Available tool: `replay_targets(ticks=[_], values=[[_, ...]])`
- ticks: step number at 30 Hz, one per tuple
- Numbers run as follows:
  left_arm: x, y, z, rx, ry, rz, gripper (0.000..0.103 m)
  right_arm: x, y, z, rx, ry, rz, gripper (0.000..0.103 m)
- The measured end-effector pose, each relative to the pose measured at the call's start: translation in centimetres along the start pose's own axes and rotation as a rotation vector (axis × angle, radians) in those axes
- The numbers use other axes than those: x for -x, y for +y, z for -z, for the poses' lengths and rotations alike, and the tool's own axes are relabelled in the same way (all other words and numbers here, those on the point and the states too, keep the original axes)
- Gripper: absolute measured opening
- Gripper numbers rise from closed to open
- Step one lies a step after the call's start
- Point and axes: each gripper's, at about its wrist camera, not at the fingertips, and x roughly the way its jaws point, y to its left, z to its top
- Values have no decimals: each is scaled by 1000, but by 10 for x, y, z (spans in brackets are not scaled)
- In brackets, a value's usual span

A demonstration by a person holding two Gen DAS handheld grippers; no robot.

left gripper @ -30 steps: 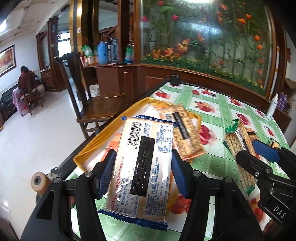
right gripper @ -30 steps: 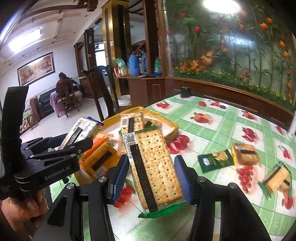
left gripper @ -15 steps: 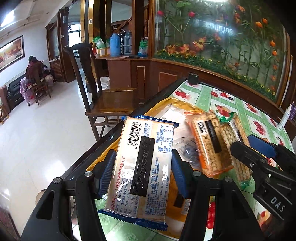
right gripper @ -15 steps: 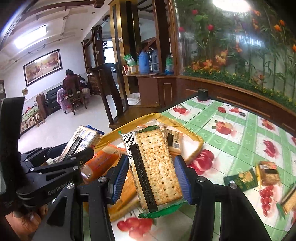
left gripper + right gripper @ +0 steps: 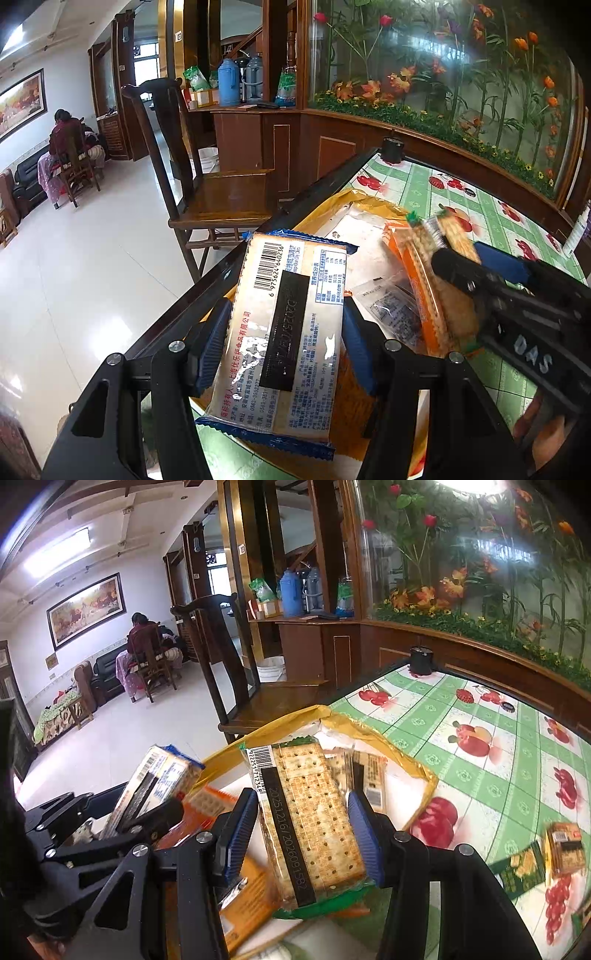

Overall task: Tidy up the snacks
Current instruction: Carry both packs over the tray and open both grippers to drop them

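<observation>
— Over the yellow tray [image 5: 424,771] at the table's edge, what does each gripper carry?
— The left gripper [image 5: 286,336] clamps a blue-edged biscuit pack [image 5: 280,332] by its long sides, barcode up; the right gripper [image 5: 303,830] pinches a green-wrapped cracker pack [image 5: 314,819] the same way.
— Why the sides?
— Probably so each pack stays flat and drops in level among the orange packs [image 5: 243,897] already inside.
— Anything left?
— Yes — a few small snacks [image 5: 563,847] lie well apart on the cherry-print tablecloth [image 5: 480,775].
</observation>
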Motion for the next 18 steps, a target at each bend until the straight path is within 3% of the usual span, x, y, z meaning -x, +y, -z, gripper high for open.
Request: replay_targets(ticks=[13, 18], values=[[-19, 2, 0, -7, 49, -3, 57, -57, 3, -16, -12, 70, -52, 49], [-20, 1, -1, -7, 59, -3, 58, -62, 1, -11, -37, 84, -74, 53]])
